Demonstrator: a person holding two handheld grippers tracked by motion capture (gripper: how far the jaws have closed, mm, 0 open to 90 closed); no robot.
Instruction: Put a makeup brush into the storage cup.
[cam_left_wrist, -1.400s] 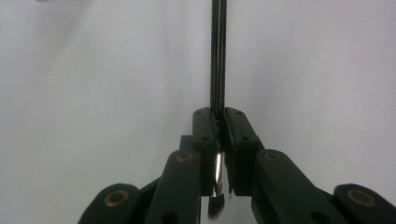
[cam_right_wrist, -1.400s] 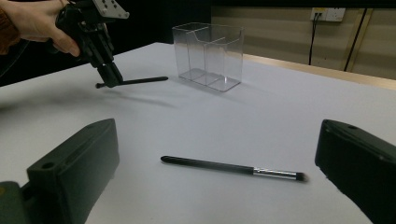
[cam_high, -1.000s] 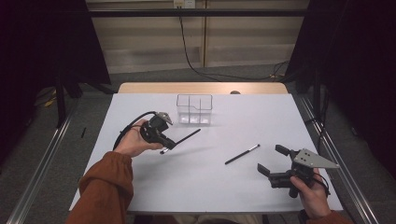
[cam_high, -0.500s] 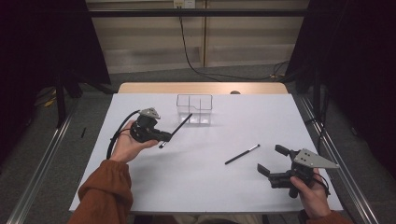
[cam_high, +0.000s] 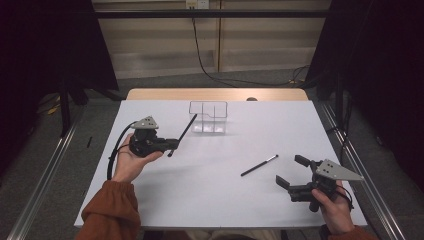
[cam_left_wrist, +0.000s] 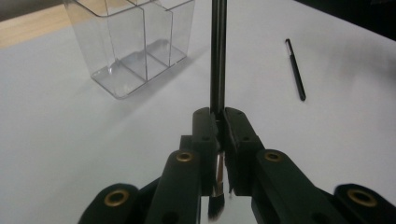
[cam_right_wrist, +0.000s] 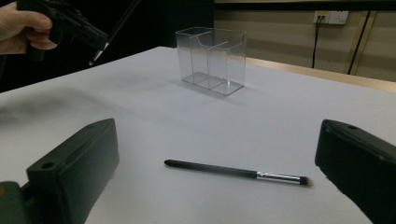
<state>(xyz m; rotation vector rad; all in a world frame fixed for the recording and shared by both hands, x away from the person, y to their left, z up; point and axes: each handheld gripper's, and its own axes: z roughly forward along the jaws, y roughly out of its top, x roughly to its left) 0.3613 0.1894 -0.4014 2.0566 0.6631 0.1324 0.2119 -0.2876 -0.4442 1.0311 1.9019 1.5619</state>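
2 makeup brushes, 1 clear organizer w/ compartments, and 2 grippers are what we see on and over the white counter (cam_high: 215, 200). We see the left gripper (cam_high: 172, 145) raised off the counter in the person's left hand (cam_high: 131, 159), jaws closed tight on a black brush (cam_high: 184, 132). From the high view that held brush slants up and away from the gripper, its far end near the left wall of the clear organizer (cam_high: 208, 116); whether it touches we can't tell. In the left gripper view the handle runs straight up between the jaws and the bristle tip (cam_left_wrist: 215, 209) hangs below them, w/ the organizer off to the upper left. We see the right gripper (cam_high: 291, 171) low at the counter's right front, held in the right hand (cam_high: 334, 207), jaws spread wide w/ nothing between them. A 2nd brush (cam_high: 259, 165) lies flat on the counter just beyond that gripper, silver ferrule toward the upper right in the high view, well apart from the organizer. In the right gripper view the 2nd brush lies crosswise between the 2 open jaws, bristle end at right
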